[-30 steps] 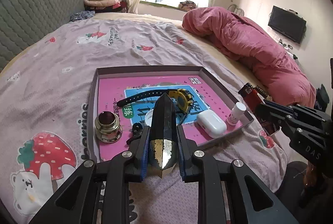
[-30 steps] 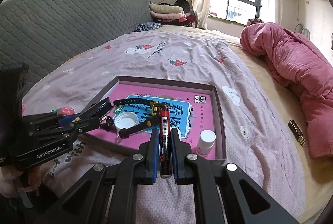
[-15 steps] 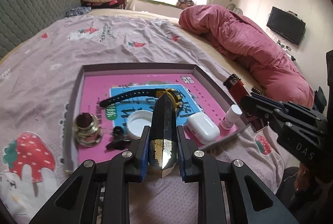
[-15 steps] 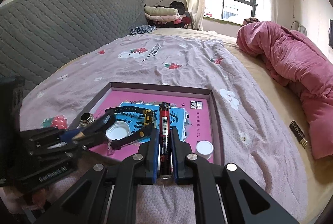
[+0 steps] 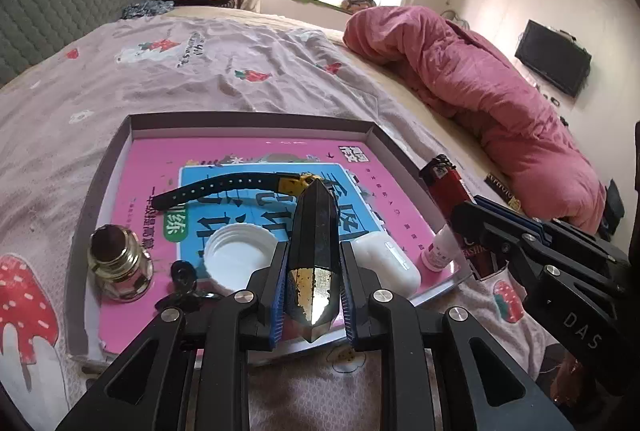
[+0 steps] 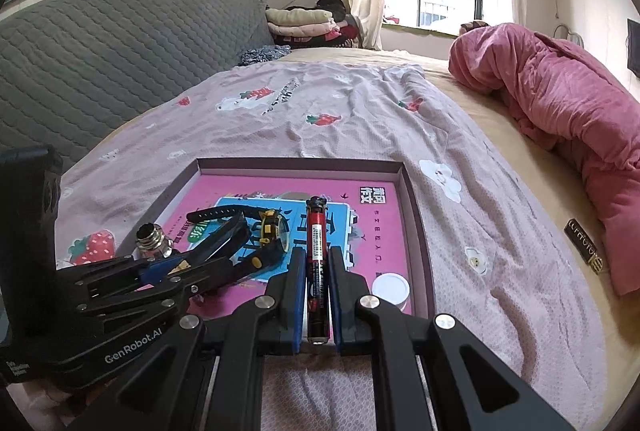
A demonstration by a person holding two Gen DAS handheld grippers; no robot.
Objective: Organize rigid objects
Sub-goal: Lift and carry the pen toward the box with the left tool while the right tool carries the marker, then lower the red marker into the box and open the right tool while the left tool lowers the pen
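Both loads are mid-carry to the tray [image 5: 120, 151] on the bed — left tongs [image 5: 313, 295] are clamped on a dark faceted crystal [image 5: 314, 239], whose tip hangs over the tray's near middle above the white cap [image 5: 236, 255] and by the watch [image 5: 240, 183]; right tongs [image 6: 318, 295] are squeezed nearly fully closed on a red lighter [image 6: 318, 251] over the tray's near-right part, beside the small white bottle [image 6: 390, 289]. Judging by this, it's the placing step. Next move: lower each over bare tray floor — the far half looks free — then open; the tongs sit close together, so stagger the releases.
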